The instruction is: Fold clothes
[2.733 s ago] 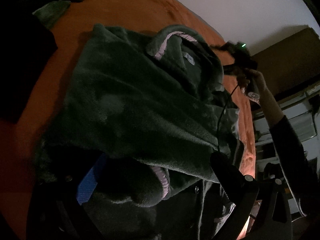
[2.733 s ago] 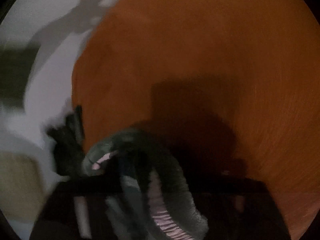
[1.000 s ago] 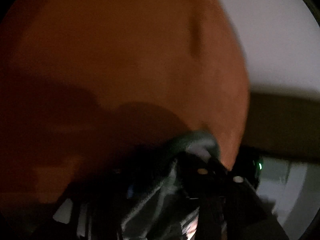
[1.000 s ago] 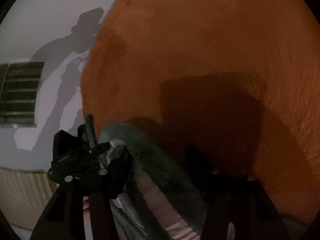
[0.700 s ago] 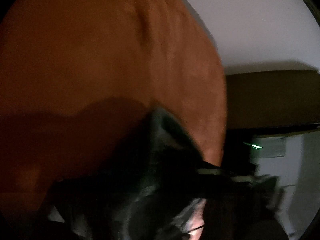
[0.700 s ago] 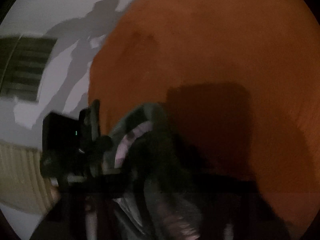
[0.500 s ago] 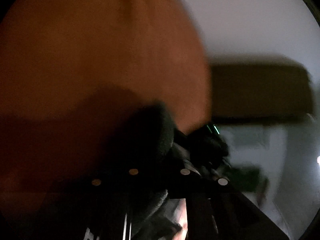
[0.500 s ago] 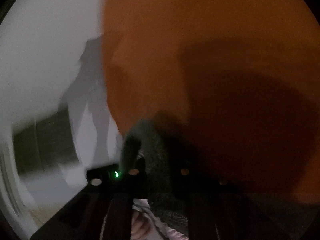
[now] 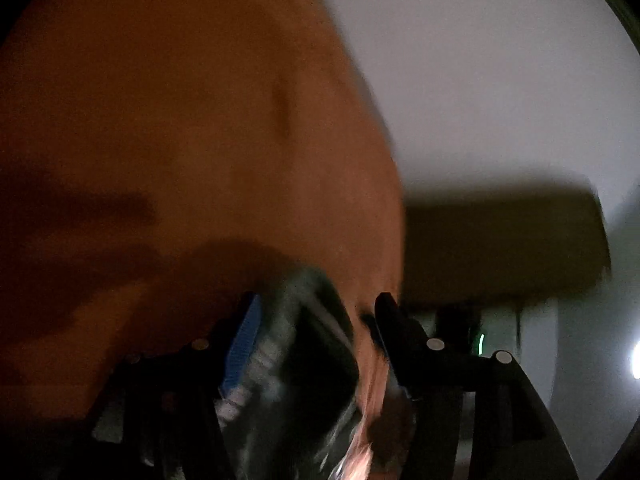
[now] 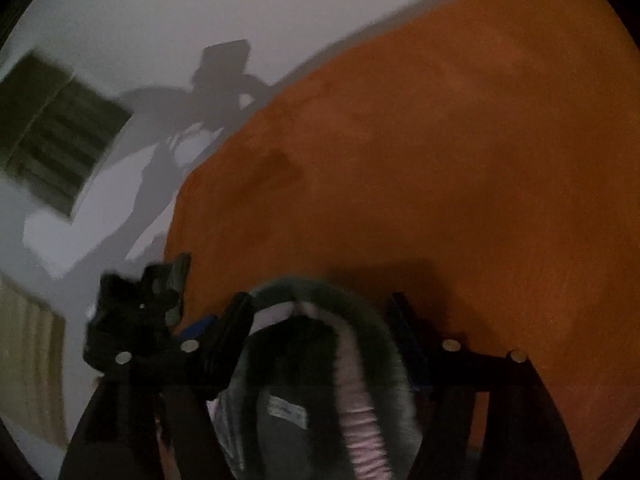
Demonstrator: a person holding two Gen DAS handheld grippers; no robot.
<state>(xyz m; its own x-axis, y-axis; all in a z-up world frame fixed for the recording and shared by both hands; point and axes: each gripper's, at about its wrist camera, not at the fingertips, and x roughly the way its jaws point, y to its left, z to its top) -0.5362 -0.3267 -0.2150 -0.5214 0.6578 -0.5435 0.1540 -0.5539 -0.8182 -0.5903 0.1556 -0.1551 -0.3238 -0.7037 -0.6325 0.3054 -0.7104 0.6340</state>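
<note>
I have the fleece jacket (image 10: 320, 380) bunched between the jaws of my right hand-held gripper (image 10: 320, 312), which have just been opening; left hand-held gripper (image 9: 316, 316) likewise, loosely. It is soft, thick, floppy: grip the collar edge. Beyond lies the orange bed (image 10: 440, 160).

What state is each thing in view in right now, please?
Left hand-held gripper: open, jaws just opened, garment between them.
Right hand-held gripper: open, jaws just opened, collar between them.
The garment: bunched, pink-trimmed collar uppermost.
Orange cover: spread out, a few shallow dents.
</note>
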